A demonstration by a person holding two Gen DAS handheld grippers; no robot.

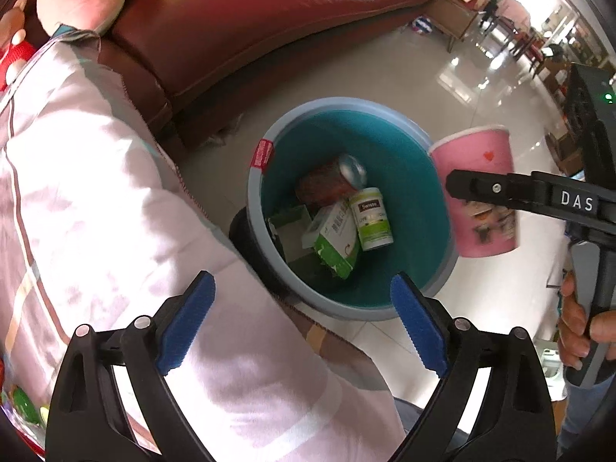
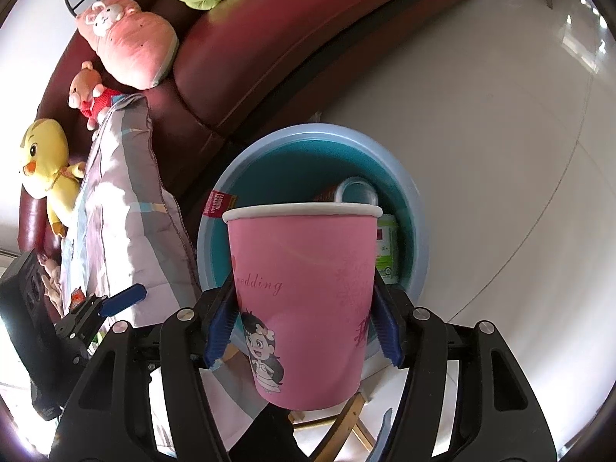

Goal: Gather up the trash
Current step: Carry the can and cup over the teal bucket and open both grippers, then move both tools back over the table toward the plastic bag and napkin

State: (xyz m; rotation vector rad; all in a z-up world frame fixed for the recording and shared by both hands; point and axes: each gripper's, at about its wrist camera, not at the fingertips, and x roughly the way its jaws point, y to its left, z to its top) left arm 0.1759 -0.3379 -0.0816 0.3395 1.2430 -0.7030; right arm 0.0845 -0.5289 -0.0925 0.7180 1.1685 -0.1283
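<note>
Nearest to the left wrist camera, the left gripper stands wide open with nothing between its blue pads; it hangs over a pale quilt and the near rim of the bin.

The right gripper grips a pink paper cup by its two sides, the pads pressing on the wall of the cup. The cup is upright and is held above the near edge of the blue bin, not yet inside it. The word "wedding" and a cartoon girl are printed on it. In the left wrist view the same cup hangs just beside the rim, and the gripper's finger shows the letters "DAS".

Inside the bin already lie a white and green bottle marked "Swisse", a green and white box with writing too small to read, and a can. So I judge that the task is well advanced; this cup remains to be dropped.

Behind stands a dark red sofa with plush toys.
</note>
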